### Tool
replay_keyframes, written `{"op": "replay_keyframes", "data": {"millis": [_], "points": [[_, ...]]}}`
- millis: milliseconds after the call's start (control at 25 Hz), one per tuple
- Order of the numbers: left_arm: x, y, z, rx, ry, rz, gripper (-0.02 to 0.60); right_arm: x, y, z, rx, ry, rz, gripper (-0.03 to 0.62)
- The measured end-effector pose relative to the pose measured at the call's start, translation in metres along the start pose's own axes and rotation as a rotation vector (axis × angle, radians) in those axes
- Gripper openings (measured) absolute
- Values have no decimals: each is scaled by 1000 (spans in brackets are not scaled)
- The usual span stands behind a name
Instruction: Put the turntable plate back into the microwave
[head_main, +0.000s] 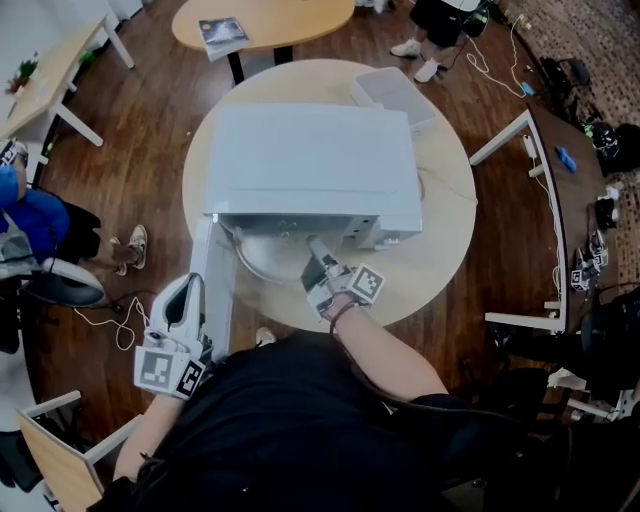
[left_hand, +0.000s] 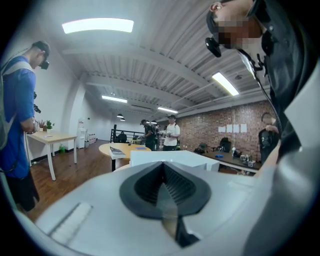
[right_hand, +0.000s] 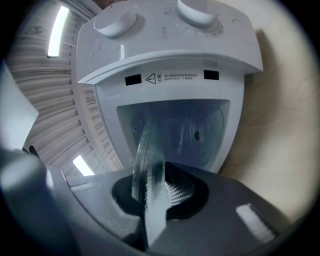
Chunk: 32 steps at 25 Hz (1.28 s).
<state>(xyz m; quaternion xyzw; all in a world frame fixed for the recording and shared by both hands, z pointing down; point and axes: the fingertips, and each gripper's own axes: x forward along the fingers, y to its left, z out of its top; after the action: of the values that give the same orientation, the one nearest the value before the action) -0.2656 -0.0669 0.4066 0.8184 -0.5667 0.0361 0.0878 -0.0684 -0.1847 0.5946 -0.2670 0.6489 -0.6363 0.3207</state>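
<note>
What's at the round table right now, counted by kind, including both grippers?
Microwave: 1
Glass turntable plate: 1
White box: 1
Grippers (left gripper, right gripper): 2
Total: 5

Your microwave (head_main: 310, 165) reads white all over, open door (head_main: 215, 290) included. The turntable plate (right_hand: 145, 160) is clear glass with a faint ribbed pattern. Right gripper (right_hand: 155, 192): grey body, black ribbed pads (right_hand: 177, 187). Left gripper (left_hand: 164, 187): lighter grey, same black ribbing. Each marker cube (head_main: 168, 370) is black squares on white. The round table (head_main: 445, 180) is pale wood and the floor (head_main: 150, 100) is dark brown planks. Your top (head_main: 280, 430) is black. The person (head_main: 35, 215) at your left wears blue. The far wall (left_hand: 220, 125) is red-brown brick.
</note>
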Motion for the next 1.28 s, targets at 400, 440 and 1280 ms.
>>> {"op": "replay_keyframes", "data": {"millis": [400,440,1280], "points": [[-1,6,2,14,3,15,6,13,-5,4,-14,13,-6,35],[-1,6,2,14,3,18,6,14,-5,4,-11,12,-8,35],[-6,3,2,37,13,18,6,29,-9,12,-17,10,-14,34]]}}
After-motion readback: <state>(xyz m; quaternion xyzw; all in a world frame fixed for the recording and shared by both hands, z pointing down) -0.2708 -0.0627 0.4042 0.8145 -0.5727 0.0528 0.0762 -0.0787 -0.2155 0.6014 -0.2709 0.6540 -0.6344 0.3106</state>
